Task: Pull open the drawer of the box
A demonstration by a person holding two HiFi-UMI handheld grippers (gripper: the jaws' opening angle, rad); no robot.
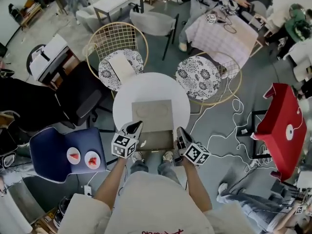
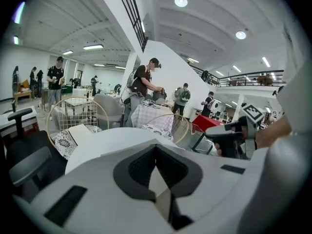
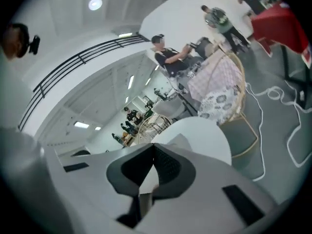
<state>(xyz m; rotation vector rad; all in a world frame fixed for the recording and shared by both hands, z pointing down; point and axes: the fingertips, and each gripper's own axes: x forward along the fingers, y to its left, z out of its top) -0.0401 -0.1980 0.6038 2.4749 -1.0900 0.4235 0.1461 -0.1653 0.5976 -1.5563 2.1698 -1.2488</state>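
A flat grey-beige box lies on the round white table. At the box's near side a darker strip, the drawer, seems to stick out toward me. My left gripper is at the box's near left corner, and my right gripper is at its near right corner. In the left gripper view the jaws stand closed with nothing held, and the right gripper shows off to the side. In the right gripper view the jaws are likewise closed and empty, tilted over the table.
Two wire chairs with patterned cushions stand behind the table. A blue chair holding two plates is at my left and a red table at my right. Cables trail on the floor. People sit at a checked table.
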